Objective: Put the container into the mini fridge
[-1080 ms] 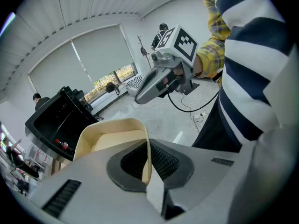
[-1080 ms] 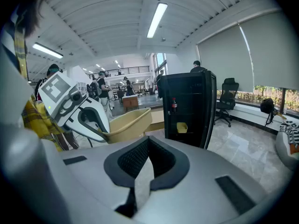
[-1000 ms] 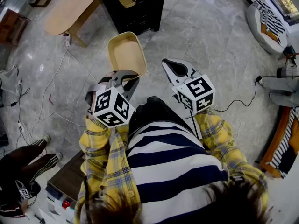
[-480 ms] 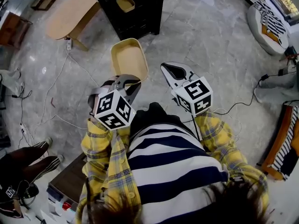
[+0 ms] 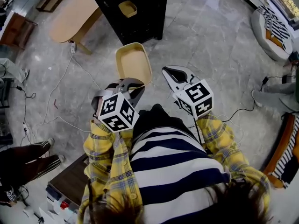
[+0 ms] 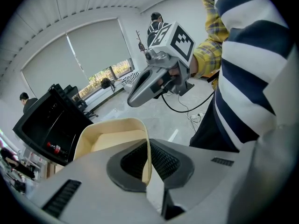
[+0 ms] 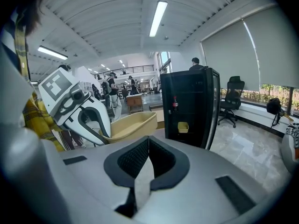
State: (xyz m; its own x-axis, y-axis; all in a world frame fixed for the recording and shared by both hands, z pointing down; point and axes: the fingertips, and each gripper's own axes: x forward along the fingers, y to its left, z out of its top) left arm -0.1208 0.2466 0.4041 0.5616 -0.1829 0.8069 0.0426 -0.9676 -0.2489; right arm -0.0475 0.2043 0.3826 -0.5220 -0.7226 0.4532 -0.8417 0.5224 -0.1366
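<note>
I'm mid-carry: my left tongs [image 5: 130, 85] pinch the near rim of the cream rounded plastic container [image 5: 133, 63], short of the far black mini fridge [image 5: 140, 8], while my right tongs [image 5: 174, 72] are closed and empty; next I'd advance and slide it through the seemingly open door.

The container [image 5: 133, 63] is pale cream-yellow. The mini fridge [image 5: 145, 13] is black, holding a smaller yellow tub [image 5: 127, 8]. The left gripper [image 5: 131, 83] and right gripper [image 5: 171, 71] are light grey with black pads and black-and-white marker cubes. The sleeves [image 5: 105, 148] are yellow plaid. The floor [image 5: 210, 41] seems grey-marbled.
</note>
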